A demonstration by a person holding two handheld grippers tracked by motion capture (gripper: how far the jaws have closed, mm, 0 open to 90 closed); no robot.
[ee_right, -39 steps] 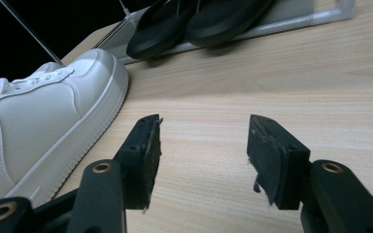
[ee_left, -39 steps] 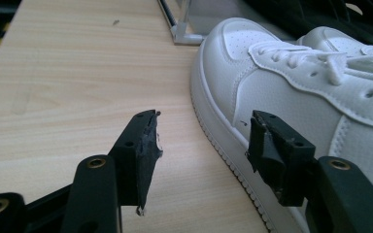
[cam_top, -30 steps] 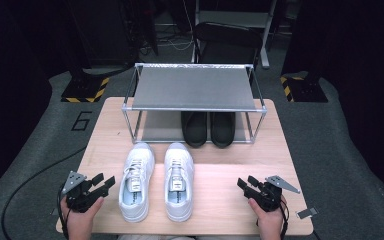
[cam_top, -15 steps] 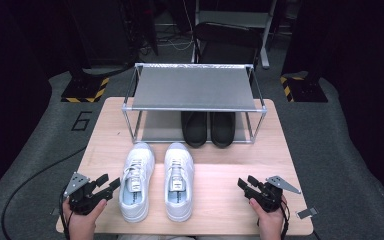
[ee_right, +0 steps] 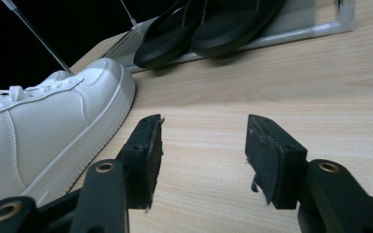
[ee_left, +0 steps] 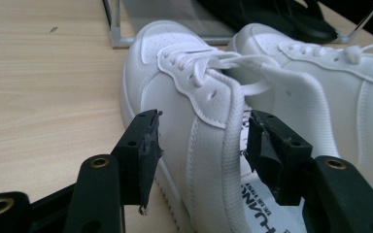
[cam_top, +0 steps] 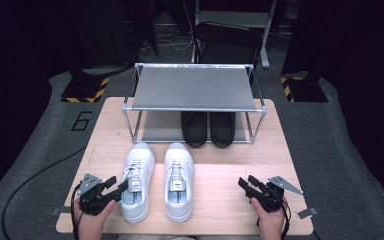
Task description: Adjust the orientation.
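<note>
The person's left hand point(cam_top: 91, 220) comes in at the near edge of the wooden table point(cam_top: 230, 165), just left of the pair of white sneakers, and aims the left gripper point(cam_top: 116, 187) forward and a little toward the left white sneaker point(cam_top: 136, 180). Its jaws stand wide and straddle the outer side wall of that sneaker near the collar: in the left gripper view one pad sits outside the shoe's side above the table, the other over the shoe's opening beside the lace, and the side wall point(ee_left: 194, 160) rises between them. Neither pad presses on the leather; small gaps show on both sides.

The right hand point(cam_top: 271, 222) rests at the near edge well to the right of the right white sneaker point(cam_top: 178, 180), with the right gripper point(cam_top: 245, 184) pointing forward and slightly toward the shoes. Its jaws have just been closing a little yet stand wide apart, with only bare table between them; in the right gripper view the sneaker's toe point(ee_right: 53, 116) lies left of the jaws, apart from them.

Both sneakers stand side by side, toes toward the metal shoe rack point(cam_top: 195, 90), just in front of it. A pair of black shoes point(cam_top: 207, 129) sits on the rack's lower level, directly behind the right sneaker.
</note>
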